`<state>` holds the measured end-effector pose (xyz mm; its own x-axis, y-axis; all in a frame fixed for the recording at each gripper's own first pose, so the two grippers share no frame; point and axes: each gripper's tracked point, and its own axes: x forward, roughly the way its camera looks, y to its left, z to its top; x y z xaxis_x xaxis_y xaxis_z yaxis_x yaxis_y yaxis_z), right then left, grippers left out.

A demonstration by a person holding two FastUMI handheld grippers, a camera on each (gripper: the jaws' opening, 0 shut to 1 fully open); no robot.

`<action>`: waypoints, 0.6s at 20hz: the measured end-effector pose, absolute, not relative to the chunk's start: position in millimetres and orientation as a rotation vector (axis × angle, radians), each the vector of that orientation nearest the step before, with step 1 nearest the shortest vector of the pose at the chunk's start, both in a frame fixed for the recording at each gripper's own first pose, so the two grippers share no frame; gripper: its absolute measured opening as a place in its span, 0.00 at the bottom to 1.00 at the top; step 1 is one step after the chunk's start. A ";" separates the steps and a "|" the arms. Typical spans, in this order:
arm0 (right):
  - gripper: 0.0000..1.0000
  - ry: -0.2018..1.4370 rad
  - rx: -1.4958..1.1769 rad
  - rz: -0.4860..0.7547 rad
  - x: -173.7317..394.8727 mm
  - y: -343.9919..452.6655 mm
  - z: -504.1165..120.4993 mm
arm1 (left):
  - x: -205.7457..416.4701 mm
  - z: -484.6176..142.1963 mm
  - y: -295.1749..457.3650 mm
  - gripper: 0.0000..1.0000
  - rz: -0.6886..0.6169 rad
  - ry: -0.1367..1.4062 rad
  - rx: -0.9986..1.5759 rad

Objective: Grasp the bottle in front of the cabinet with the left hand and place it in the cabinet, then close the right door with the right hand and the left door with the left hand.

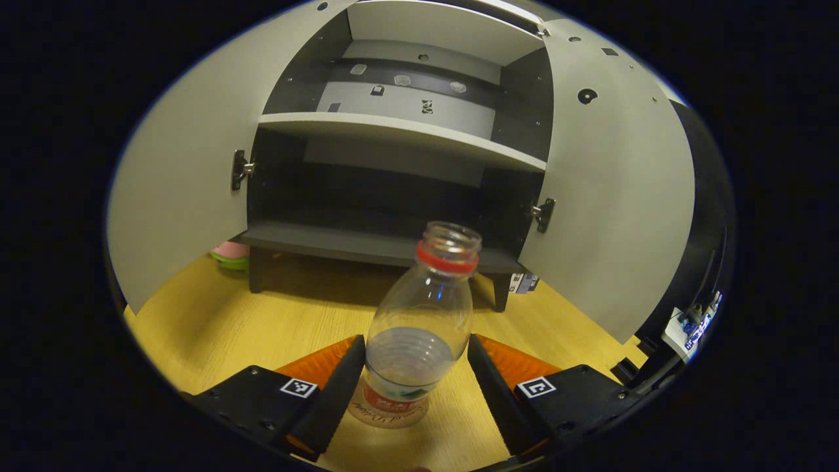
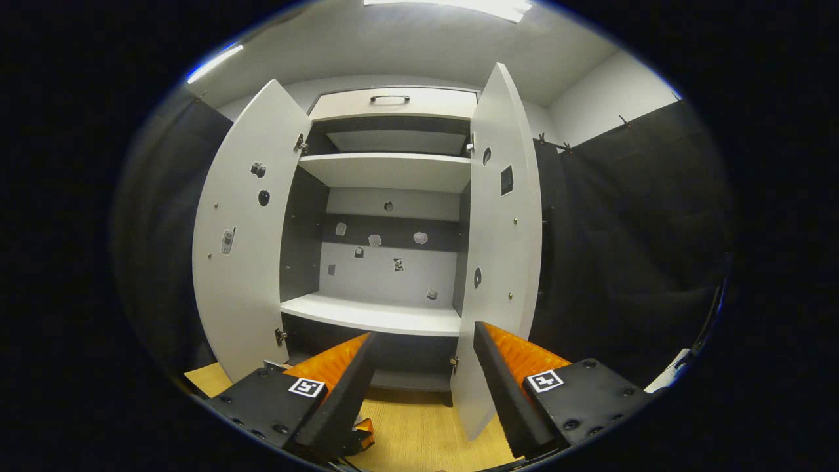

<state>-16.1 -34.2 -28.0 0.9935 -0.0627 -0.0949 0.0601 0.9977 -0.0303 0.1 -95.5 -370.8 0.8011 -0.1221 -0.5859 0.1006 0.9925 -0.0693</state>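
Observation:
A clear, capless bottle [image 1: 419,328] with a red neck ring stands upright on the wooden table [image 1: 216,328], in front of the cabinet. My left gripper [image 1: 415,339] is open, one finger on each side of the bottle's lower body, close to its walls. The cabinet's left door [image 1: 177,196] and right door [image 1: 609,196] both stand wide open. Its dark bottom shelf [image 1: 367,246] lies just behind the bottle. In the right gripper view, my right gripper [image 2: 424,331] is open and holds nothing, back from the cabinet, facing the left door [image 2: 242,262] and right door [image 2: 501,262].
A pink and green object [image 1: 229,255] lies on the table behind the left door's lower edge. White shelves [image 2: 387,314] divide the cabinet, and a drawer with a handle [image 2: 390,99] sits on top. A small device [image 1: 688,324] is at the far right.

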 end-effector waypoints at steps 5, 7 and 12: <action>0.95 0.087 -0.027 -0.071 -14.3 -35.5 -27.1 | -14.8 -383.6 -90.1 0.79 -0.156 0.739 0.043; 0.95 0.084 -0.022 -0.070 -11.0 -33.7 -28.0 | -11.2 -377.2 -93.6 0.74 -0.205 0.725 0.051; 0.96 0.098 -0.007 -0.058 -3.3 -34.0 -33.7 | -14.0 -300.0 -101.4 0.72 -0.300 0.568 0.089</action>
